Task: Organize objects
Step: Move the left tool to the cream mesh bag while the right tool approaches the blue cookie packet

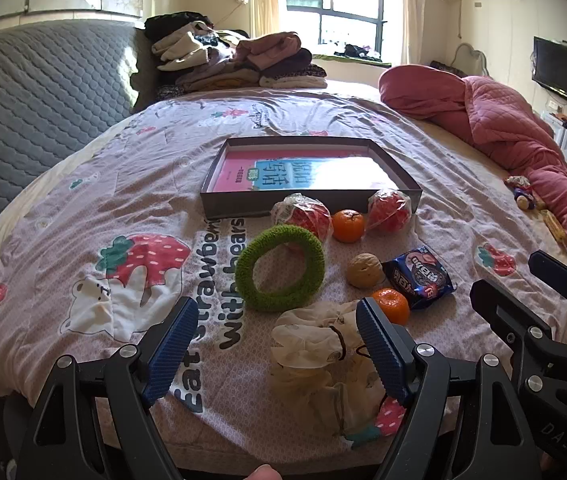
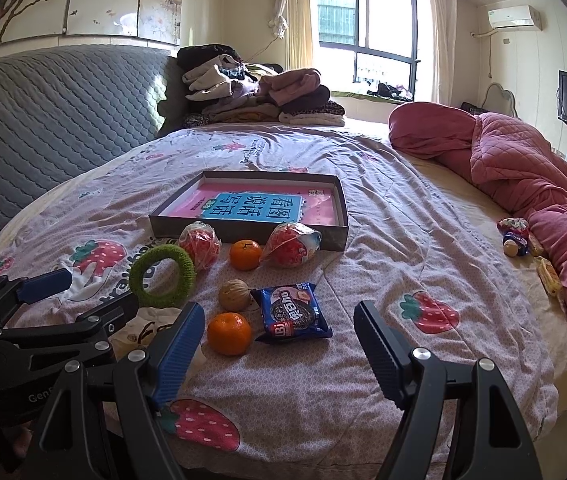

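On the bed lie a shallow grey box [image 1: 219, 206] [image 2: 331, 236] with a pink and blue book inside, two wrapped red fruits [image 1: 307, 216] [image 2: 291, 245], two oranges [image 1: 348, 225] [image 2: 229, 333], a walnut [image 1: 364, 270] [image 2: 234, 294], a blue cookie packet [image 1: 419, 277] [image 2: 293, 312], a green fuzzy ring [image 1: 279, 268] [image 2: 162, 270] and a cream scrunchie [image 1: 315, 344]. My left gripper [image 1: 277, 354] is open, low over the scrunchie. My right gripper [image 2: 279, 354] is open, empty, just before the near orange and packet.
A pink quilt [image 1: 515, 128] [image 2: 523, 160] lies along the right side with small toys and snacks [image 2: 517, 236] beside it. Folded clothes [image 1: 235, 60] are piled at the far end. A grey padded headboard [image 1: 35, 92] is on the left.
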The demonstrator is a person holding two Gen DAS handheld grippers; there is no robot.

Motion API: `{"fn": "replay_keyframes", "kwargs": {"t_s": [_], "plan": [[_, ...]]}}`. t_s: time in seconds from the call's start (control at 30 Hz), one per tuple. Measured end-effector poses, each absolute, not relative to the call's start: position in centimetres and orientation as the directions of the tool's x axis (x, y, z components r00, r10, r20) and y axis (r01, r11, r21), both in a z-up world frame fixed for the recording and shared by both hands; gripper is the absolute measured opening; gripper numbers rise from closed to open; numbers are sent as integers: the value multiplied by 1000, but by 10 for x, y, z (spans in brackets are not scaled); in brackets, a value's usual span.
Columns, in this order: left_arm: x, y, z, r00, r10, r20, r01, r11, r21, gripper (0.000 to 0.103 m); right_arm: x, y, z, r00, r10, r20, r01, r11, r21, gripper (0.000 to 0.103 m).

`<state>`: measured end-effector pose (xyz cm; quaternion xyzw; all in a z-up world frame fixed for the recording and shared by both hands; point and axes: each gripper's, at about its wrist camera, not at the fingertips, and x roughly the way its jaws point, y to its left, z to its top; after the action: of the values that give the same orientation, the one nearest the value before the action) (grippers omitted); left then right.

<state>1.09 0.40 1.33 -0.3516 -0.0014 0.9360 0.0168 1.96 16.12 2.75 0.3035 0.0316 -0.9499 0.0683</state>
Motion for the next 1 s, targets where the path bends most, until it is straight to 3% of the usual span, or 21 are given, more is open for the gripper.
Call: {"fn": "replay_keyframes", "kwargs": {"t_s": [1.0], "plan": [[11, 4, -5, -692, 59, -719, -62, -998, -23, 82, 17, 171, 22, -794, -106, -599, 138, -990, -7, 76]]}}
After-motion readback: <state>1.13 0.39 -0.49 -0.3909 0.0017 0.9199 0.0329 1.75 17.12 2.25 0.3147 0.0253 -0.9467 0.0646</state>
